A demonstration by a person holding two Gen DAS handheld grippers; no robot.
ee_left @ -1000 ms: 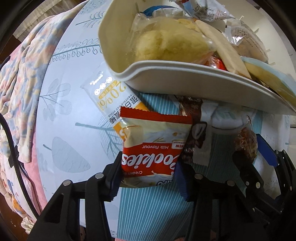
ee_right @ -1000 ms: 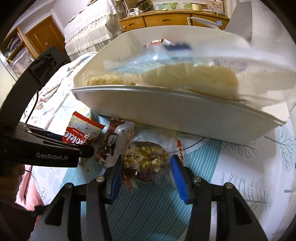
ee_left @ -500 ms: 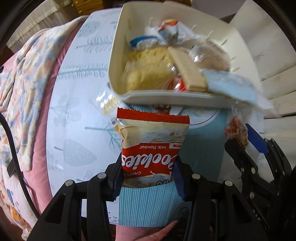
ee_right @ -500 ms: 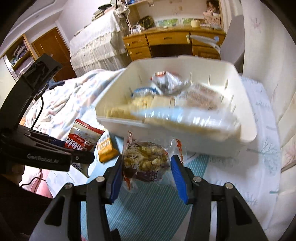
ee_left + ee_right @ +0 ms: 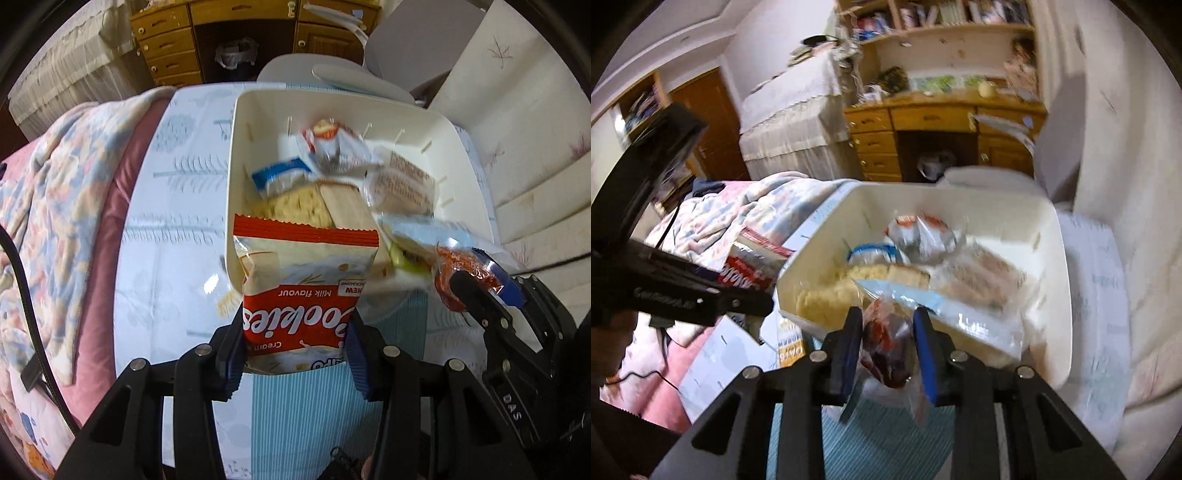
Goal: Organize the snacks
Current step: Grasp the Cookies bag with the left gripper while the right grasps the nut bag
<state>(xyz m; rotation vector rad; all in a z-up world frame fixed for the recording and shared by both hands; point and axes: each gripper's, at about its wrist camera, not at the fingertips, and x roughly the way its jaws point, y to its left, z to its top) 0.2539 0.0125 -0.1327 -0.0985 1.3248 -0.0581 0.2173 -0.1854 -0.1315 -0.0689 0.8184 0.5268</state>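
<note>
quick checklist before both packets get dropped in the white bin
1. Left gripper shut on the cookie packet: ok.
2. Right gripper shut on the red snack bag: ok.
3. Cookie packet over the white bin: cannot tell, it hangs at the near rim.
4. Red snack bag over the bin: cannot tell, also at the near rim.
5. Room inside: ok, bare wall at the far end.
6. Grippers apart: ok.

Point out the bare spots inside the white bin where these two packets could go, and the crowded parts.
The white bin shows bare floor along its far wall, behind the red-and-silver packet, and a strip at its right wall beside the clear-wrapped cake. The middle and near-left are crowded with crackers and wrappers. The near rim is hidden by the cookie packet.
</note>
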